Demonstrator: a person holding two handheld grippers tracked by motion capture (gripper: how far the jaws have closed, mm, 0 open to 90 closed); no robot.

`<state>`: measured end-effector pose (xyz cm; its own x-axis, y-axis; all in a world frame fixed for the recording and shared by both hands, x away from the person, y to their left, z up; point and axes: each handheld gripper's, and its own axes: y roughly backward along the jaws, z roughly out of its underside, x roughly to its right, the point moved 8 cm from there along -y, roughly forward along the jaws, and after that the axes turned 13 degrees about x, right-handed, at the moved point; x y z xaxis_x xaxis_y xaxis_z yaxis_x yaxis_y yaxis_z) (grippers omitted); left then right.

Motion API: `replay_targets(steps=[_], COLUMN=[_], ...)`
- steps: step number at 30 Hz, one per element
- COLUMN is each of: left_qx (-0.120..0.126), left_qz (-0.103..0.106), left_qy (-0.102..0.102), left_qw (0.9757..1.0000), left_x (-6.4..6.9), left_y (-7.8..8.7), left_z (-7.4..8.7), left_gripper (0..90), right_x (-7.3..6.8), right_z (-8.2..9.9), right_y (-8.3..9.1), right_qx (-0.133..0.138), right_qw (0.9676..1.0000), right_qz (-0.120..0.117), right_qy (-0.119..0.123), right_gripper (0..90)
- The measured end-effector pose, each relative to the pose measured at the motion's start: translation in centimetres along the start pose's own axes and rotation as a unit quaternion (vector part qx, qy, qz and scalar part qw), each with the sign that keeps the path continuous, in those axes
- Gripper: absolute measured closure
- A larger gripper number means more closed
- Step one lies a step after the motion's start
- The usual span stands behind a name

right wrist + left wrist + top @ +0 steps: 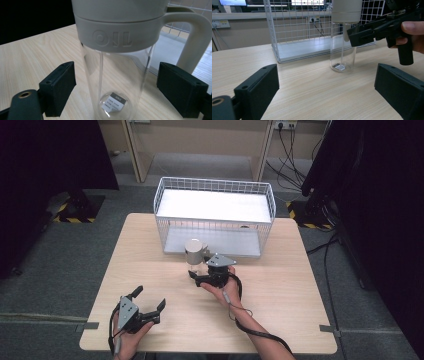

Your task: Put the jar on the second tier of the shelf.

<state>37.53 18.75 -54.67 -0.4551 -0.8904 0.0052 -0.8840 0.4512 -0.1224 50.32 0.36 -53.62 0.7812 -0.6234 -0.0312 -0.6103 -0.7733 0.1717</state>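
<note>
A clear glass bottle [196, 255] with a beige cap and handle stands upright on the wooden table [280, 310], just in front of a white wire basket [161, 195]. My right gripper [199, 269] is level with the bottle's lower body. In the right gripper view its jaws flank the bottle [117, 75], one on each side, with a small gap at each pad, so the gripper [117, 92] is open. My left gripper [150, 297] rests near the front left of the table, open and empty [327, 85]. It faces the bottle [343, 50] and the right gripper [367, 32].
The wire basket [287, 30] stands at the table's far edge with a white floor inside it. Bare tabletop lies between the two grippers and to the right of the bottle. Dark screens and cables stand beyond the table.
</note>
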Motion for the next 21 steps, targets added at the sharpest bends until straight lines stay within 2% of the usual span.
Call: replay_targets(steps=[4,13,21], left_qx=[0.000,0.001,0.001], left_qz=[0.001,0.002,0.002], left_qy=[-0.001,0.000,0.000], left_qw=[1.0000,1.0000,1.0000], left_x=[0.0,0.0,0.0], left_y=[0.0,0.0,0.0], left_z=[0.0,0.0,0.0], left_gripper=[5.2,5.2,5.2], right_x=[-0.1,-0.1,-0.1], right_z=[-0.1,0.2,0.1], right_y=[-0.6,-1.4,-1.4], right_qx=[0.002,0.014,0.015], right_qw=[1.0000,0.9998,0.9998], right_qz=[0.002,0.008,0.010], right_qy=[0.002,0.010,0.012], right_gripper=[17.9,30.4,31.0])
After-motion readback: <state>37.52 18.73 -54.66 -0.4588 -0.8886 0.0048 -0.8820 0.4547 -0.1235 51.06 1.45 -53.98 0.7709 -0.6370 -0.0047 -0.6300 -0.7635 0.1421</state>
